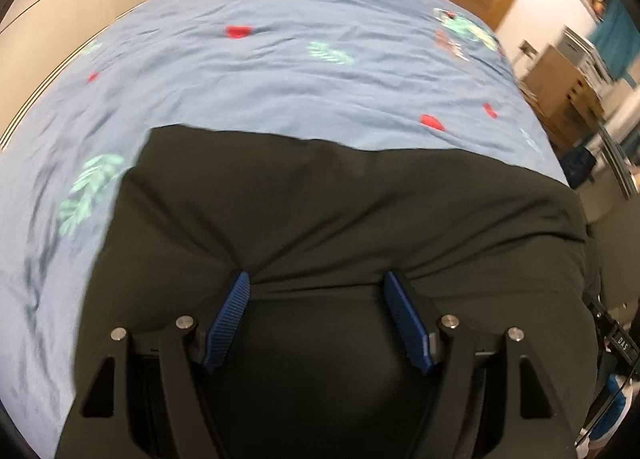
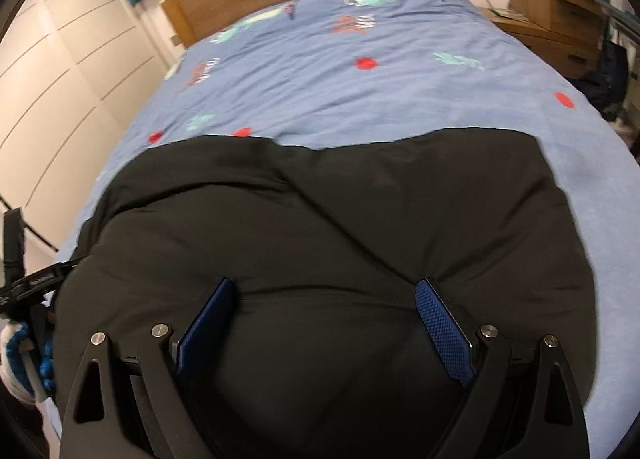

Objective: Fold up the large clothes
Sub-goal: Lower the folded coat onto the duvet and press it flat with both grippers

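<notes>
We see a large black fabric garment (image 1: 320, 211) lying on the blue bedcover with red and green prints (image 1: 280, 71), near its lower edge. Our left gripper (image 1: 318, 283) stands released, its blue ribbed pads (image 1: 228, 323) apart above the cloth. Our right gripper (image 2: 326, 287) is also released, grasping nothing.
</notes>
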Motion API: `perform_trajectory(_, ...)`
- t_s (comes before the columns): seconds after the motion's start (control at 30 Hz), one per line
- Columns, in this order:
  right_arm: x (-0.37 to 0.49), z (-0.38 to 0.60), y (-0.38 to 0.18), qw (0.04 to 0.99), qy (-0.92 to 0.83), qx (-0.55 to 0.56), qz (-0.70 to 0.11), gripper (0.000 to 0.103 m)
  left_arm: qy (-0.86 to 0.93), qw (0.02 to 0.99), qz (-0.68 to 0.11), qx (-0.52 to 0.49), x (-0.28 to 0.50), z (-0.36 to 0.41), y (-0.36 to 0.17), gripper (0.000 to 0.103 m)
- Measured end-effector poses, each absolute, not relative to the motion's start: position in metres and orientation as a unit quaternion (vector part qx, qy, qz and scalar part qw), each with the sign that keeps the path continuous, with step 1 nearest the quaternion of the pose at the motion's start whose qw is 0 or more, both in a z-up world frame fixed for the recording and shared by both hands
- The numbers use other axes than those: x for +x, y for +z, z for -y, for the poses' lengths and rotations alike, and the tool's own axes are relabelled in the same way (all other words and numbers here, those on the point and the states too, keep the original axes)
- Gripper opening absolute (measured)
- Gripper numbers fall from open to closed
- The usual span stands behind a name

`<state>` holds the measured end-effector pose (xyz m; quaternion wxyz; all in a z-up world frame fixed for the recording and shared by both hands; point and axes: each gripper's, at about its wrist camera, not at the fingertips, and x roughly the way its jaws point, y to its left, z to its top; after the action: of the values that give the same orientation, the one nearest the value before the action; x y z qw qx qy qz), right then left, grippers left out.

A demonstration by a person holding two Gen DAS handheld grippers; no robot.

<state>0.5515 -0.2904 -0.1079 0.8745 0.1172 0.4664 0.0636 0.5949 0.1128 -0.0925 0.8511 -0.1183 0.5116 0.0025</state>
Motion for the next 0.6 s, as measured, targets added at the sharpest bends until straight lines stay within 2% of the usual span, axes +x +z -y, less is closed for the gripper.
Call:
perform_trajectory(0.17,0.537,0.294,-0.096,0.877,0.015,0.082,-0.474,0.091,0.031,0.862,-0.499,-0.083,0.568,-0.117,-0.074,0.069)
perform_trajectory(0.37,0.492,0.287,-0.067,0.901,0.052,0.084,-0.422,0.091,0.019,0.886,-0.456,-0.082,0.521,-0.117,-0.064,0.069)
perform_trajectory(0.6,0.468,0.291,-0.098,0.9,0.059,0.091,-0.421,0.093,0.03,0.899,-0.431,-0.073,0.495,-0.115,-0.078,0.069)
